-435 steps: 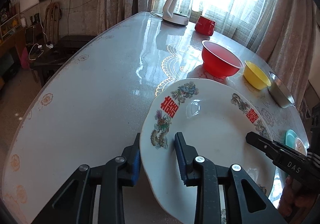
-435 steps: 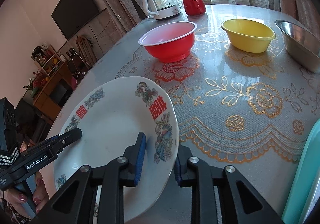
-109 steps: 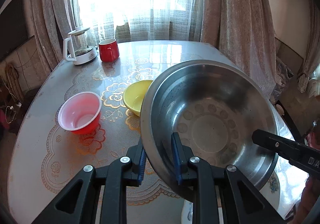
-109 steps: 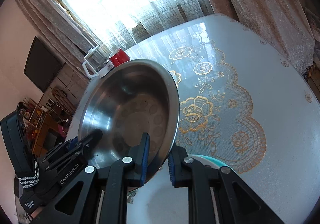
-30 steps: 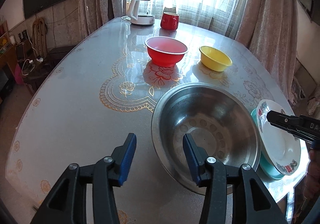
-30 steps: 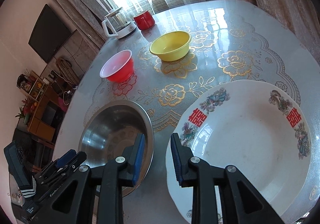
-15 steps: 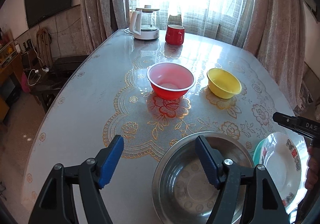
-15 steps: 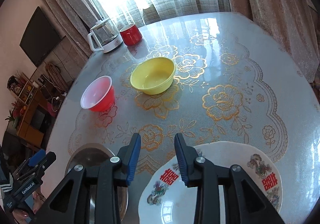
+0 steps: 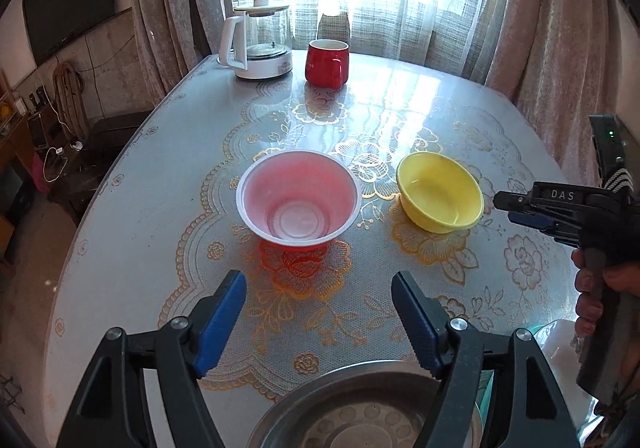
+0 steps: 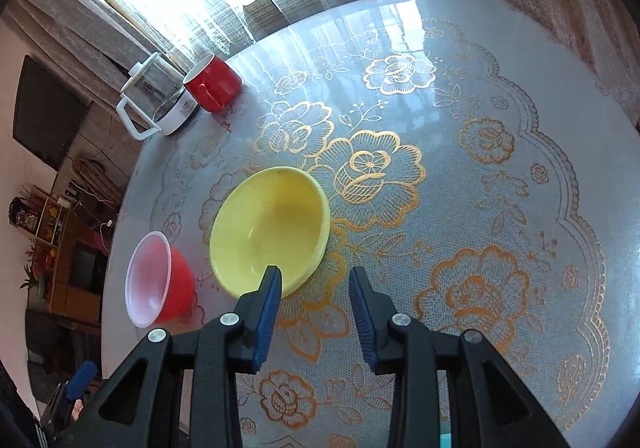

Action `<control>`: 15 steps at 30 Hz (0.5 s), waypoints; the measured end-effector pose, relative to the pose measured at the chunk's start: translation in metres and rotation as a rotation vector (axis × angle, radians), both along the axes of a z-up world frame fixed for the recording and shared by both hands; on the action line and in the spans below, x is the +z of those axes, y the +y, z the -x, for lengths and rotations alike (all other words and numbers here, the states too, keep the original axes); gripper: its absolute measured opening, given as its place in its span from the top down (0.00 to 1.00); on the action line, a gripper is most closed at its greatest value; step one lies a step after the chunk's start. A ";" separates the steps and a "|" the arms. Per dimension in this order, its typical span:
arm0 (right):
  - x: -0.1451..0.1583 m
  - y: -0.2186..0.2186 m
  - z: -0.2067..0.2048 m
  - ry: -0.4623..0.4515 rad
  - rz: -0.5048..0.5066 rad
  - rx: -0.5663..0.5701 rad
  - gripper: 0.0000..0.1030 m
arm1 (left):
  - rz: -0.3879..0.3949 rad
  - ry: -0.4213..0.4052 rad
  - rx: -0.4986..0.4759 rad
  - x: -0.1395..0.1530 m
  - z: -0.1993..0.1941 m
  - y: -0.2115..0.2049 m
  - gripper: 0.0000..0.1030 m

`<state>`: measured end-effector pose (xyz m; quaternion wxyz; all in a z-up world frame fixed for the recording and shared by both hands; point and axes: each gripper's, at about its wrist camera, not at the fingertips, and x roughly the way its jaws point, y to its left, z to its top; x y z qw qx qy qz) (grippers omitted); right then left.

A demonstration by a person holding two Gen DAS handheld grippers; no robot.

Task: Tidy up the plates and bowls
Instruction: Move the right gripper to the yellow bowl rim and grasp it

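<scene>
A red plastic bowl [image 9: 298, 203] with a pale inside stands on the table ahead of my left gripper [image 9: 318, 282], which is open wide with nothing between its fingers. Just beneath that gripper, at the picture's bottom edge, sits the steel bowl [image 9: 352, 412]. The yellow bowl [image 9: 440, 191] stands to the right of the red one. In the right wrist view my right gripper [image 10: 314, 274] is open and empty, its left finger over the near rim of the yellow bowl [image 10: 272, 224], the red bowl [image 10: 156, 284] further left. The right gripper [image 9: 505, 207] also shows beside the yellow bowl.
A glass kettle [image 9: 258, 43] and a red mug [image 9: 326, 63] stand at the far end by the curtains. Stacked plates [image 9: 560, 336] peek in at the near right, behind a hand [image 9: 592, 288]. The lace-patterned table [image 10: 500, 167] stretches to the right.
Both grippers have moved forward over the table, away from the steel bowl and plates toward the red and yellow bowls. The left jaws stand wider than a second ago; the right ones slightly wider.
</scene>
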<state>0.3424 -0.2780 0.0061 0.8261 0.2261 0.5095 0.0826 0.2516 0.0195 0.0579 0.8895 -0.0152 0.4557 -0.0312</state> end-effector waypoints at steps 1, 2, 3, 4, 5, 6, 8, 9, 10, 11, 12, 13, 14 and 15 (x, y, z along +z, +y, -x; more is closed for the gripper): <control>-0.004 0.000 -0.007 0.014 -0.007 -0.005 0.66 | -0.005 0.005 -0.001 -0.001 -0.005 -0.003 0.26; -0.009 0.002 -0.014 0.033 -0.014 -0.006 0.66 | -0.004 0.010 -0.004 -0.001 -0.009 -0.006 0.26; -0.014 0.003 -0.020 0.050 -0.018 -0.007 0.66 | -0.003 0.017 -0.004 -0.002 -0.013 -0.007 0.26; -0.019 0.004 -0.025 0.063 -0.018 -0.013 0.66 | -0.005 0.025 -0.001 -0.004 -0.017 -0.009 0.26; -0.023 0.004 -0.029 0.074 -0.024 -0.018 0.66 | -0.004 0.031 -0.002 -0.005 -0.020 -0.011 0.26; -0.028 0.006 -0.031 0.081 -0.031 -0.018 0.66 | -0.003 0.036 -0.007 -0.006 -0.023 -0.013 0.26; -0.033 0.009 -0.036 0.085 -0.026 -0.013 0.67 | -0.014 0.043 -0.009 -0.008 -0.028 -0.016 0.27; -0.035 0.011 -0.038 0.085 -0.021 -0.008 0.69 | -0.018 0.042 -0.012 -0.009 -0.031 -0.018 0.27; -0.037 0.011 -0.038 0.084 -0.020 -0.002 0.72 | -0.024 0.044 -0.013 -0.010 -0.033 -0.020 0.27; -0.039 0.012 -0.039 0.085 -0.025 0.002 0.75 | -0.031 0.047 -0.014 -0.011 -0.035 -0.023 0.27; -0.041 0.012 -0.039 0.089 -0.027 0.009 0.76 | -0.034 0.049 -0.018 -0.012 -0.038 -0.025 0.27; -0.043 0.013 -0.040 0.094 -0.025 0.016 0.78 | -0.037 0.054 -0.021 -0.013 -0.041 -0.027 0.27; -0.045 0.013 -0.039 0.097 -0.021 0.018 0.80 | -0.041 0.058 -0.021 -0.014 -0.043 -0.029 0.27; -0.045 0.012 -0.038 0.096 -0.025 0.023 0.81 | -0.043 0.059 -0.023 -0.014 -0.044 -0.031 0.27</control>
